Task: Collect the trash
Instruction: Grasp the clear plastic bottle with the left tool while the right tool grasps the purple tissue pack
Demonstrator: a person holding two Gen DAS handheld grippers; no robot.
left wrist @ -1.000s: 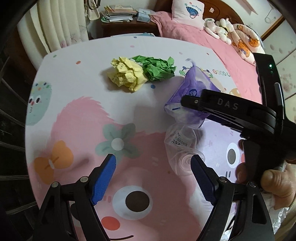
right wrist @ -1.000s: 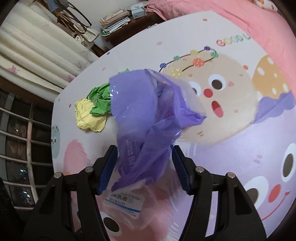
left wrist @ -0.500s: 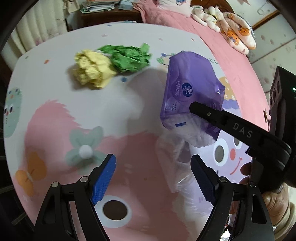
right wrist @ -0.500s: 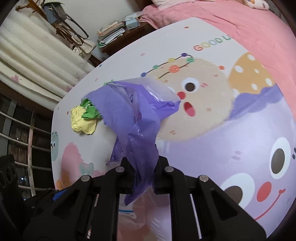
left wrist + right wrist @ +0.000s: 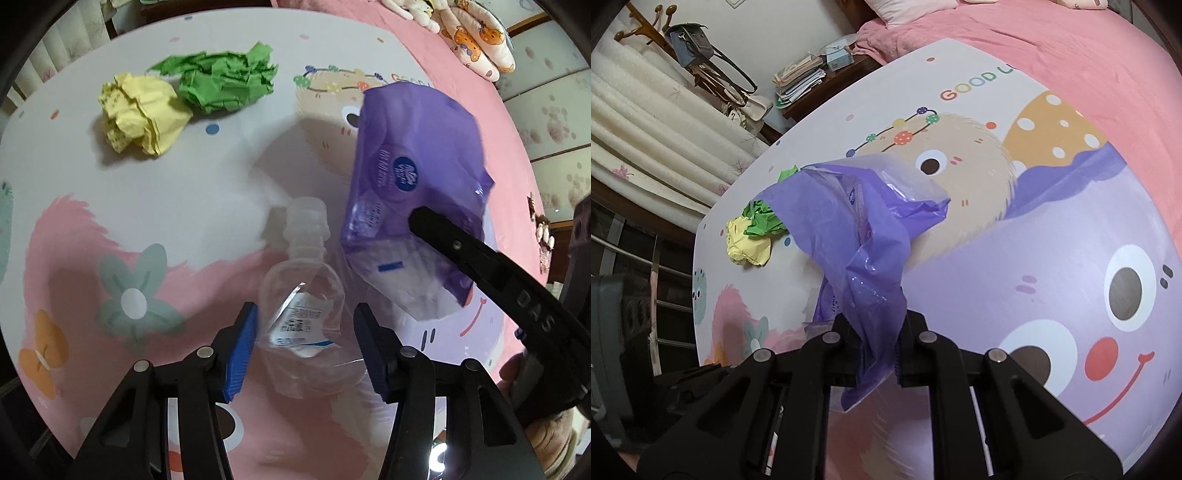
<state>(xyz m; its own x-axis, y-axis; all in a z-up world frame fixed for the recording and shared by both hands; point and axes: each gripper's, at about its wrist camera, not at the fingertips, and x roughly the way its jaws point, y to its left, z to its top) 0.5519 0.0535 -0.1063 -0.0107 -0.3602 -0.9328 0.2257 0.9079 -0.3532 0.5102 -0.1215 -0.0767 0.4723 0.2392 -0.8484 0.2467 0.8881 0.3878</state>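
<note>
Pinching the purple wrapper [image 5: 864, 258] in my right tongs [image 5: 875, 354], lifted above the bench [image 5: 229, 192]; my left tongs [image 5: 303, 343], just closing, straddle the clear bottle [image 5: 303, 295], crumpled papers [image 5: 184, 99] at ten o'clock

Your purple plastic wrapper [image 5: 864, 254] hangs crumpled and lifted off the worktop. Below it you have a clear, squashed plastic bottle [image 5: 303, 295] lying flat, capless neck pointing away, white label up. Farther back sit a crumpled yellow paper ball [image 5: 142, 110] and a green one [image 5: 229, 81], touching.
</note>
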